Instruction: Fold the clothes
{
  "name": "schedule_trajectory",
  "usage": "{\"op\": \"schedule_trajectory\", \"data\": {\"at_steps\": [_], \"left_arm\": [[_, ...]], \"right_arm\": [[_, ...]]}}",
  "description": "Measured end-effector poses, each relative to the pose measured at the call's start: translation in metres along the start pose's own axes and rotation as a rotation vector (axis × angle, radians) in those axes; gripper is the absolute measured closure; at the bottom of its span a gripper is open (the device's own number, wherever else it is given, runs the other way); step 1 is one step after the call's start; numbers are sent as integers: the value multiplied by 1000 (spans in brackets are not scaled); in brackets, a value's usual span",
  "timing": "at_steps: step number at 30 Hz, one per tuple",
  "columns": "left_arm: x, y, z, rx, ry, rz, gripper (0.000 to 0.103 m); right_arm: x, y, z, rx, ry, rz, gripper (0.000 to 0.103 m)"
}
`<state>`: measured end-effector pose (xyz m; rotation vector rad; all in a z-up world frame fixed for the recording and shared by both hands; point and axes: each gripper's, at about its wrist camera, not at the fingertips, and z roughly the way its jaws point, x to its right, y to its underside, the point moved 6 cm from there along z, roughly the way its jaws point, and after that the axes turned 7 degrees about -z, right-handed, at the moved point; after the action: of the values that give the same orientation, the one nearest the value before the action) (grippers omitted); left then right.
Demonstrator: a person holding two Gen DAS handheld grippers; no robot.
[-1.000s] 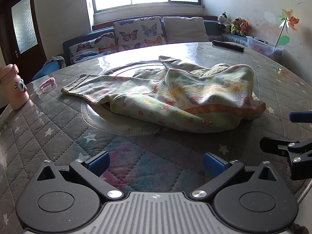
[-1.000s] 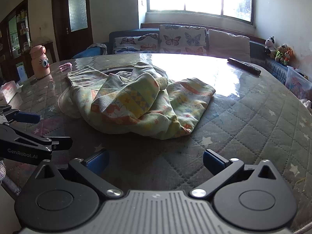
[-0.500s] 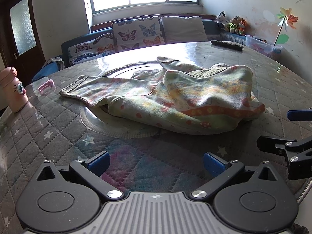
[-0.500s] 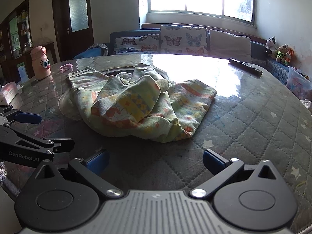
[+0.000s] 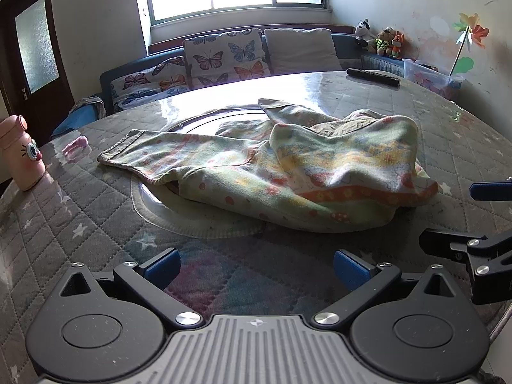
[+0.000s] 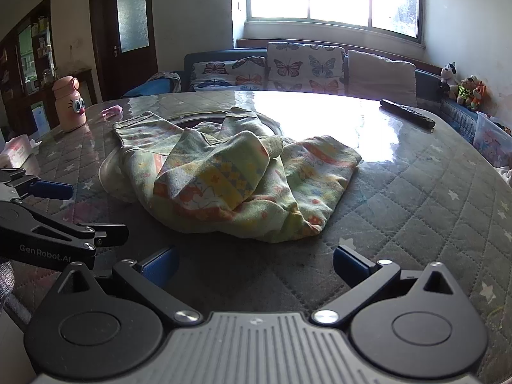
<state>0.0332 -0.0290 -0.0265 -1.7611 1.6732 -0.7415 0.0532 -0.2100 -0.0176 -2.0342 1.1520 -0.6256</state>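
Observation:
A crumpled, pale green patterned garment (image 5: 288,172) (image 6: 230,185) lies in a heap in the middle of the round quilted table (image 5: 80,217) (image 6: 432,211). One flat part of it stretches out to the left. My left gripper (image 5: 256,265) hovers open over the near table edge, short of the cloth, with nothing between its blue fingertips. My right gripper (image 6: 254,264) is open too, just before the heap's near side. Each gripper shows at the edge of the other's view, the right one (image 5: 480,220) to the right and the left one (image 6: 73,214) to the left.
A pink cartoon bottle (image 5: 20,153) (image 6: 68,104) and a small pink item (image 5: 75,145) sit at the table's left. A black remote (image 5: 372,76) (image 6: 406,113) lies at the far right. A tissue pack (image 6: 16,153) is at the left edge. A sofa with butterfly cushions (image 6: 288,67) stands behind.
Both grippers have crept slightly forward toward the garment, which looks a bit larger and nearer. The cloth itself has not moved.

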Motion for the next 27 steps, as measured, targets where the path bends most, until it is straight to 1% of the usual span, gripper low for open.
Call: {"op": "schedule_trajectory", "data": {"at_steps": [12,22,27], "left_arm": [[-3,-12,4,5,7,-3,0],[-12,-36,9,34,-2,-13,0],[-15,-51,14,46,5,-27,0]], "right_arm": [[-1,-8,5,0,-11,-9,0],[-1,-26,9,20,-52,-22,0],[2,-38,11,39,-79,-3,0]]}}
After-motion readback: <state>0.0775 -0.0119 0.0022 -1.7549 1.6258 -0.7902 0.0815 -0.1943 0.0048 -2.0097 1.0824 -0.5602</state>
